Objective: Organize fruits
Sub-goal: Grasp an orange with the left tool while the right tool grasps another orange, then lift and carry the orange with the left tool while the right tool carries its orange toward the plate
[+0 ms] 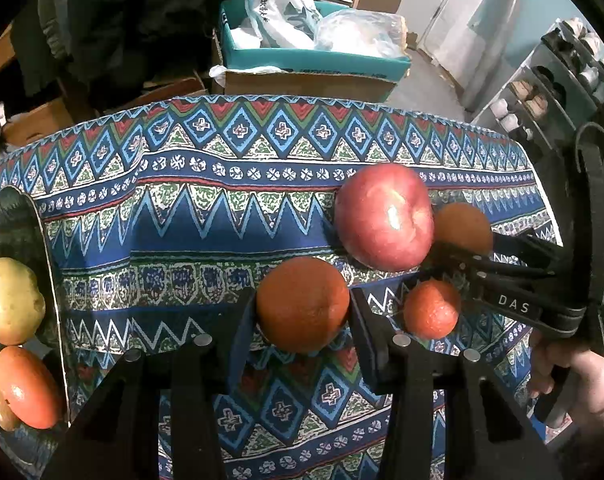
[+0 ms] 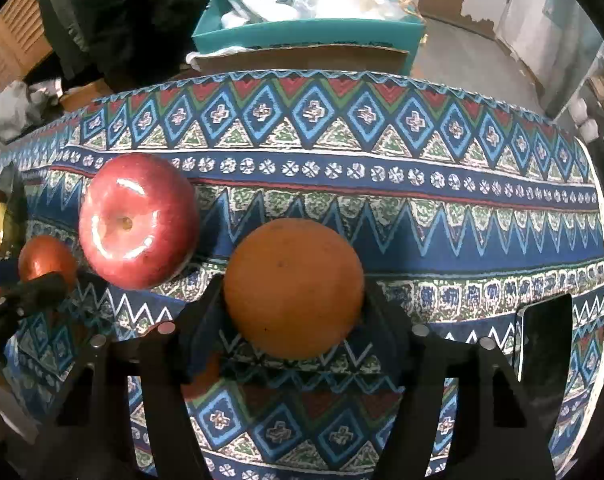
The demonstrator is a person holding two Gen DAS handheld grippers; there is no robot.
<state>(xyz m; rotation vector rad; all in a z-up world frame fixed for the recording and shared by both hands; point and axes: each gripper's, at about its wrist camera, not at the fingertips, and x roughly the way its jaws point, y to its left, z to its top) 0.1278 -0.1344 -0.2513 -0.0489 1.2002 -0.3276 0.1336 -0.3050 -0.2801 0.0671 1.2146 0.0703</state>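
Both claws are busy over the patterned table (image 1: 206,220). The left claw (image 1: 302,312) has its two fingers pressed against the sides of a dark orange (image 1: 302,304), gripping it just above the cloth. Right of it lies a smaller reddish orange (image 1: 432,310), and ahead to the right sits a big red apple (image 1: 384,216). Far to its left, a dark tray (image 1: 10,208) holds a yellow-green fruit (image 1: 10,300) and another orange fruit (image 1: 26,388). The right claw (image 2: 294,304) is likewise clamped on a large pale orange (image 2: 294,288), with the apple ahead to its left.
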